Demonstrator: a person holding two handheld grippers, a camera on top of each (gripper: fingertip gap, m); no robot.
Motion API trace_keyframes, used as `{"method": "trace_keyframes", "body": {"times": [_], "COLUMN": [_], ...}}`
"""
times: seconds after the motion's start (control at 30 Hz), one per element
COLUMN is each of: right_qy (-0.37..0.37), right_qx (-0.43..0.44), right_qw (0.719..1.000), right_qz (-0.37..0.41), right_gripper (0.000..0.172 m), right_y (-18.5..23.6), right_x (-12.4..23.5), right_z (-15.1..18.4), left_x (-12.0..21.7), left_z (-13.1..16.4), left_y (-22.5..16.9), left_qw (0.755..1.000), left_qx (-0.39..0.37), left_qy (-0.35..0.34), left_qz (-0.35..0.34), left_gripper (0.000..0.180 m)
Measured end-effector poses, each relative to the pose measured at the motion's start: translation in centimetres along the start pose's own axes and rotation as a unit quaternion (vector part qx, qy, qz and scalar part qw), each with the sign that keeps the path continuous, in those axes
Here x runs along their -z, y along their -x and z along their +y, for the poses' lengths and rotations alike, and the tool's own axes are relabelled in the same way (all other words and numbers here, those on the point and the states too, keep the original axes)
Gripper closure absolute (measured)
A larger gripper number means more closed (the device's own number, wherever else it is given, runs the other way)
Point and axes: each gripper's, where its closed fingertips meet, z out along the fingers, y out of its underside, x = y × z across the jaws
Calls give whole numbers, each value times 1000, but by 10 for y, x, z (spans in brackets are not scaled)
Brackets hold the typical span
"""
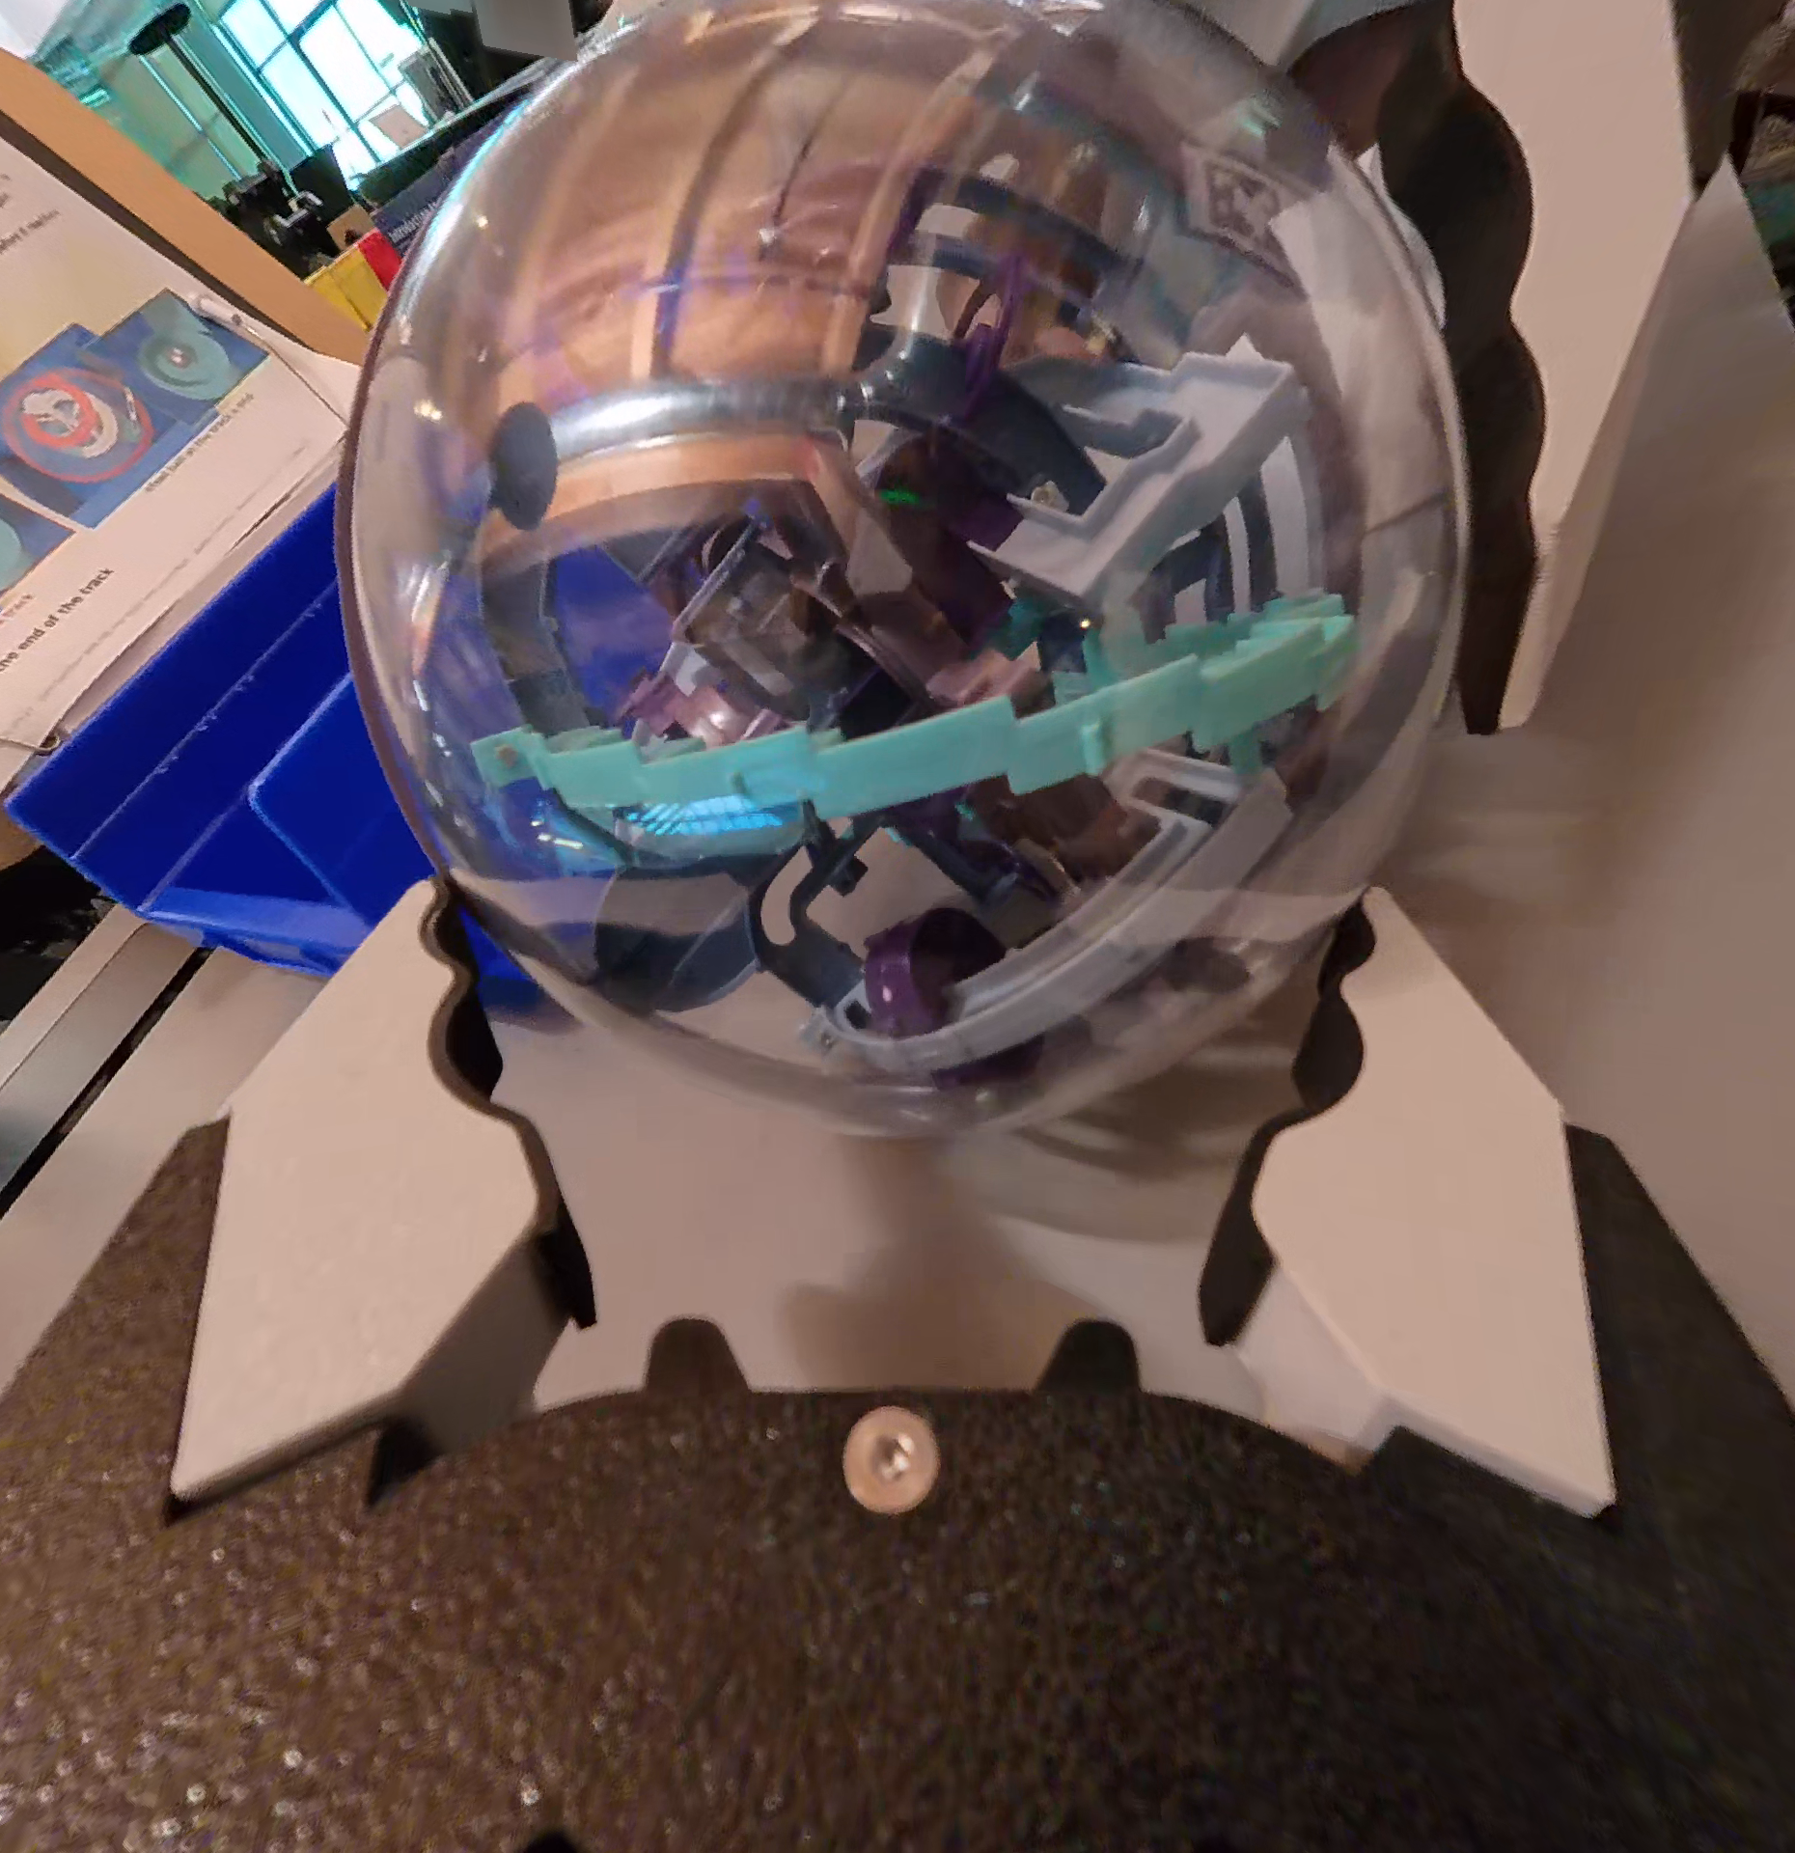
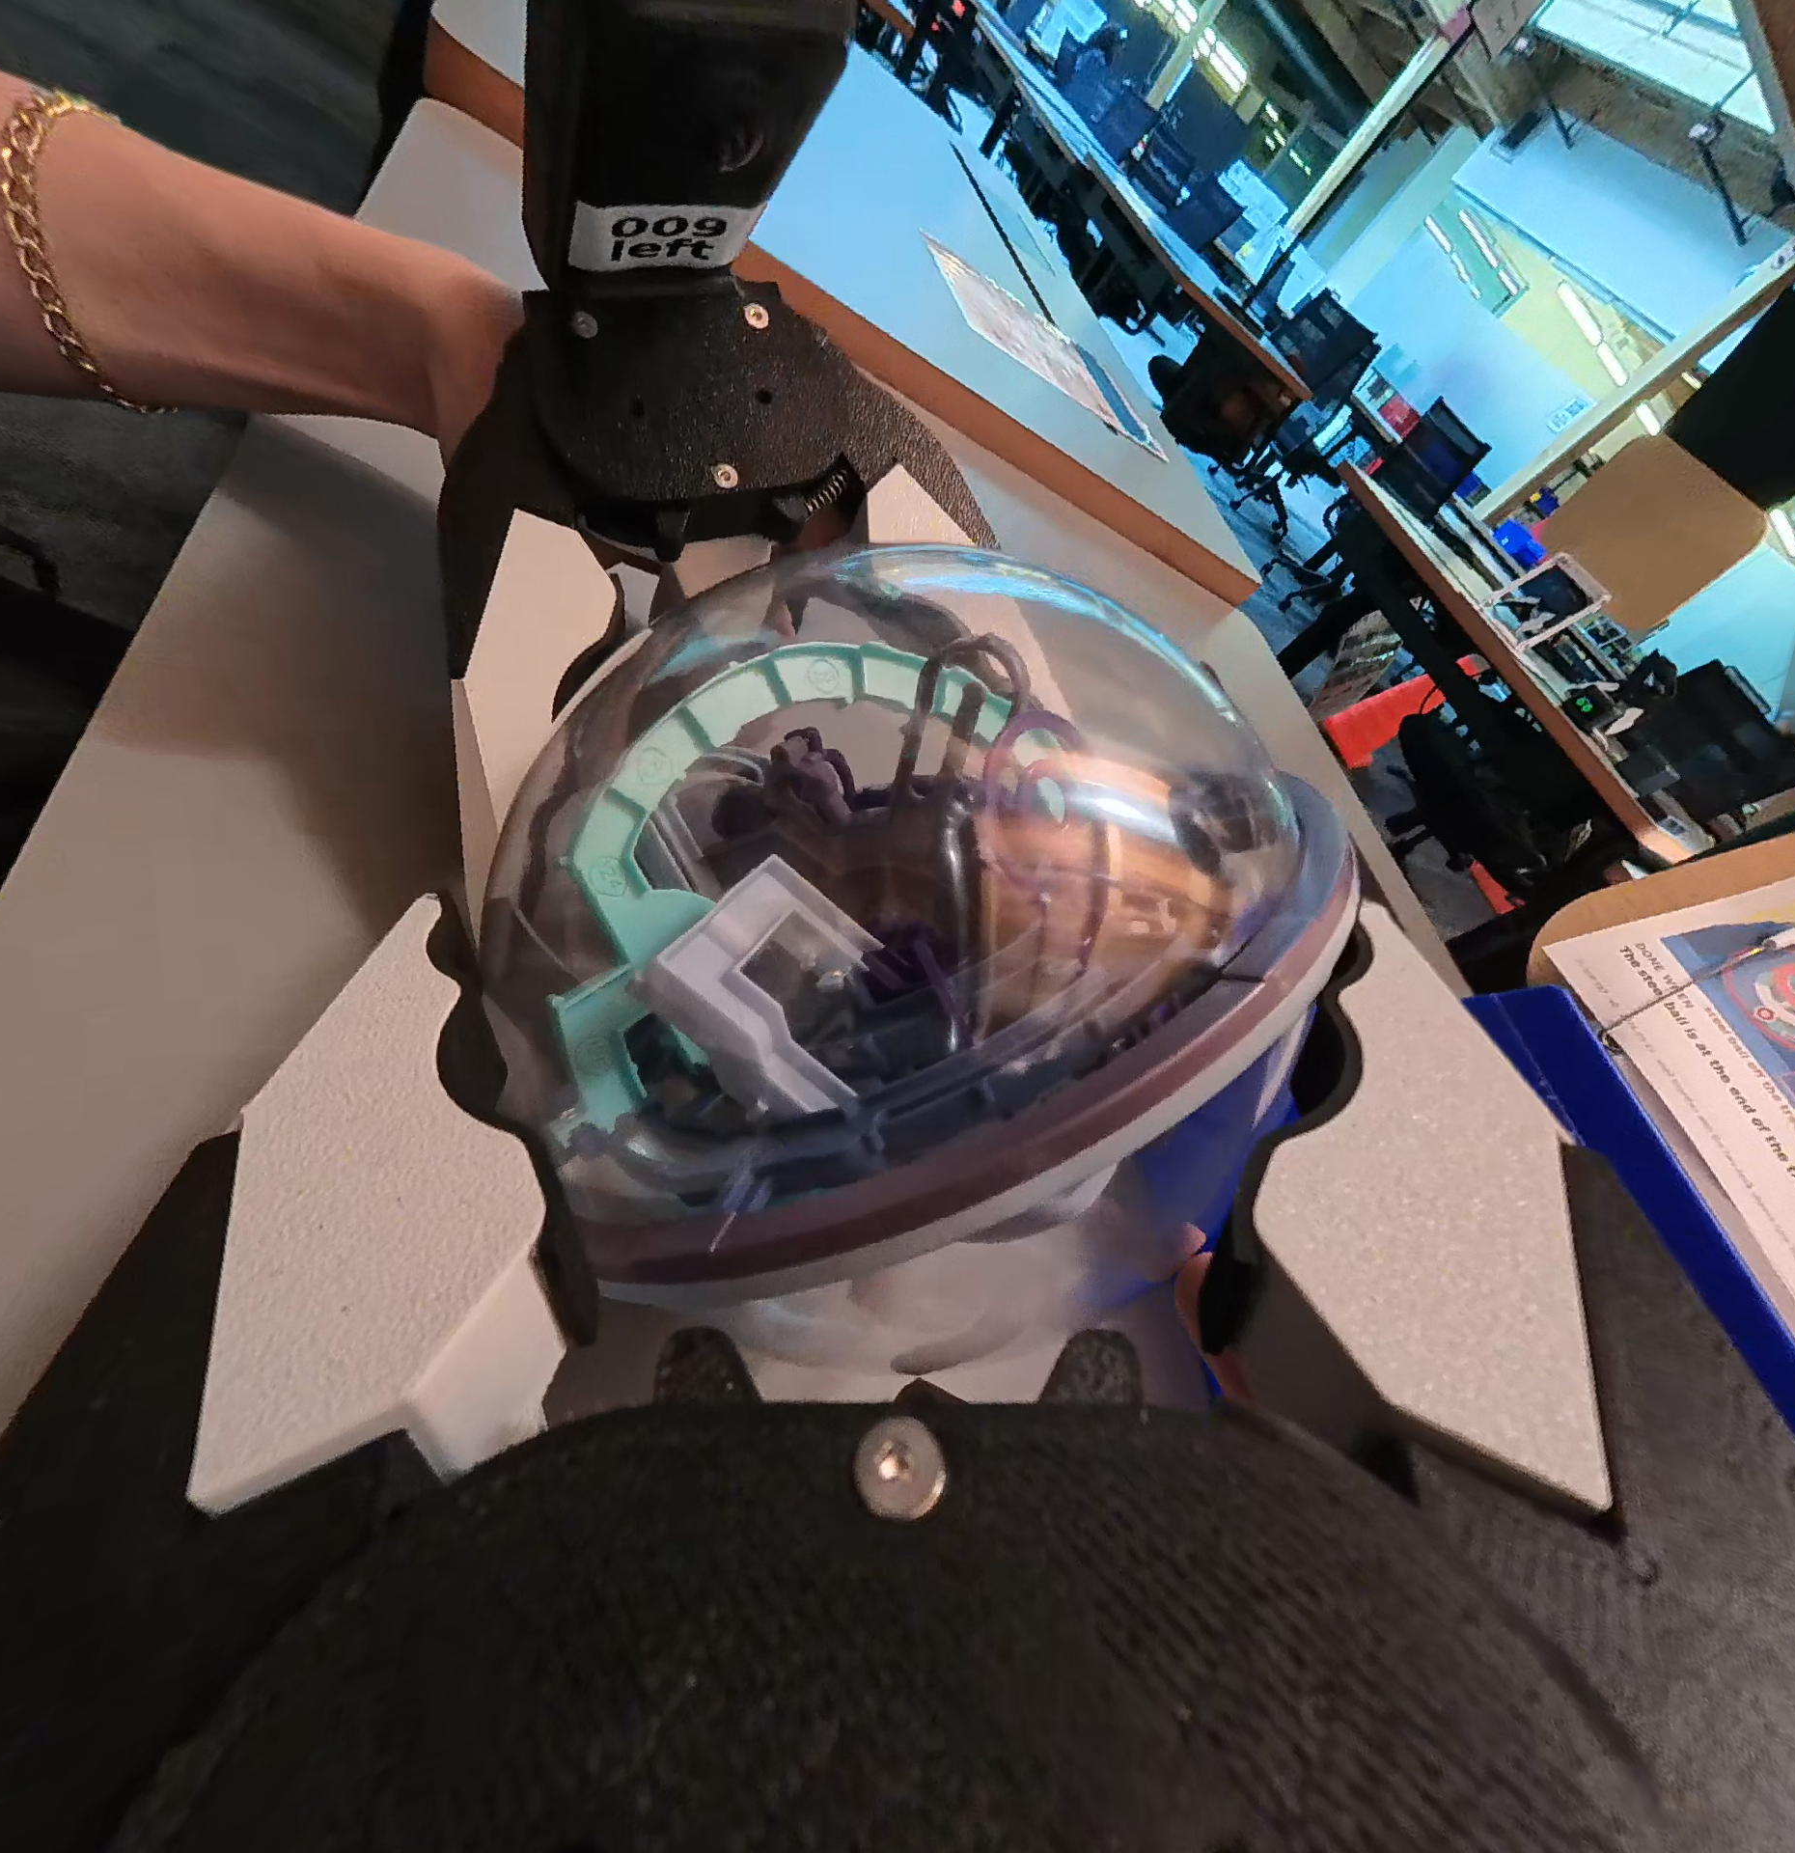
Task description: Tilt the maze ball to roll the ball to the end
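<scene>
Both grippers, left (image 1: 893,963) and right (image 2: 893,1013), spread wide, clamped the clear maze ball (image 2: 904,953) between their fingers; uneven tilting risked it slipping free.

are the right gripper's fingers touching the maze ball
Touching. The right wrist view shows the clear maze ball wedged between the right gripper's two black fingers, with the sphere's sides pressed against both wavy inner edges and no gap visible.

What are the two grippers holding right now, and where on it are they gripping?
Both hold the clear maze ball: the right gripper clamps its sides near the seam, the left gripper clasps its lower sides from the opposite end.
</scene>
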Motion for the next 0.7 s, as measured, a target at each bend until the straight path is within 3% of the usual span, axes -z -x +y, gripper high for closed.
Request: {"method": "trace_keyframes", "body": {"times": [0.7], "right_qy": [21], "right_qx": [-45], "right_qw": [999], "right_qz": [-13], "right_gripper": [14], "right_y": [-5], "right_x": [-5], "right_z": [0], "left_x": [-2], "left_z": [4], "left_y": [0], "left_qw": [998], "left_qx": [44], "left_qy": [9], "left_qz": [37], "left_gripper": [23]}}
